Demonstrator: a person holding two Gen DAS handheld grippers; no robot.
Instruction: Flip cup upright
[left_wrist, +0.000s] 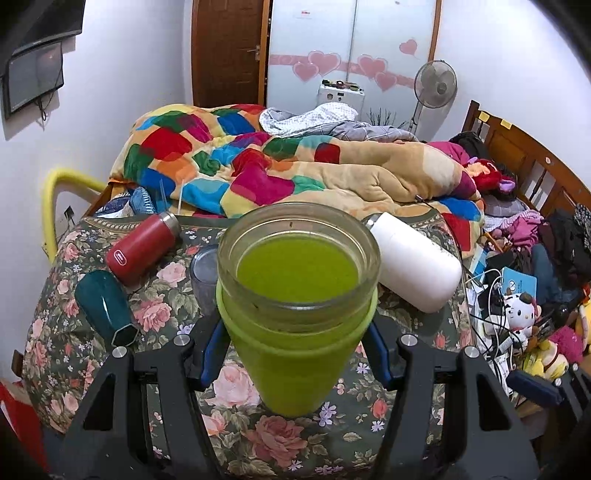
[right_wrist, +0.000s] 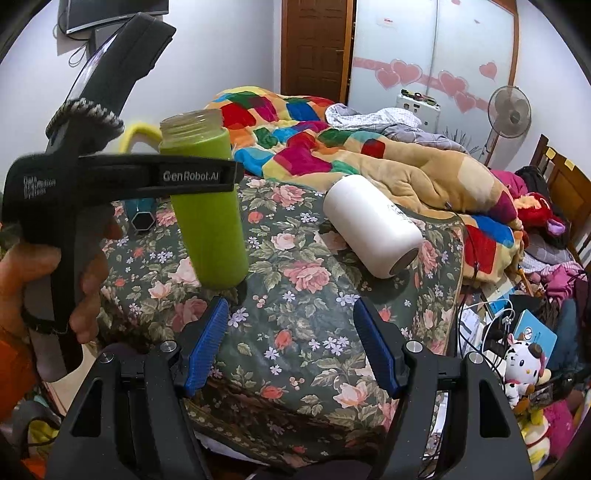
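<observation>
A green cup (left_wrist: 295, 354) with a clear glass threaded rim stands mouth up, leaning slightly, its base at the floral cushion (left_wrist: 266, 439). My left gripper (left_wrist: 295, 347) is shut on the green cup's upper body. In the right wrist view the same cup (right_wrist: 210, 236) shows at the left, held by the left gripper (right_wrist: 221, 173) from the side. My right gripper (right_wrist: 290, 347) is open and empty, low over the cushion (right_wrist: 295, 325), to the right of the cup.
A white bottle (left_wrist: 413, 262) (right_wrist: 373, 225), a red flask (left_wrist: 142, 245) and a teal cup (left_wrist: 105, 308) lie on their sides on the cushion. A grey glass (left_wrist: 203, 280) stands behind the green cup. A colourful blanket (left_wrist: 258, 162) lies behind; clutter is at the right.
</observation>
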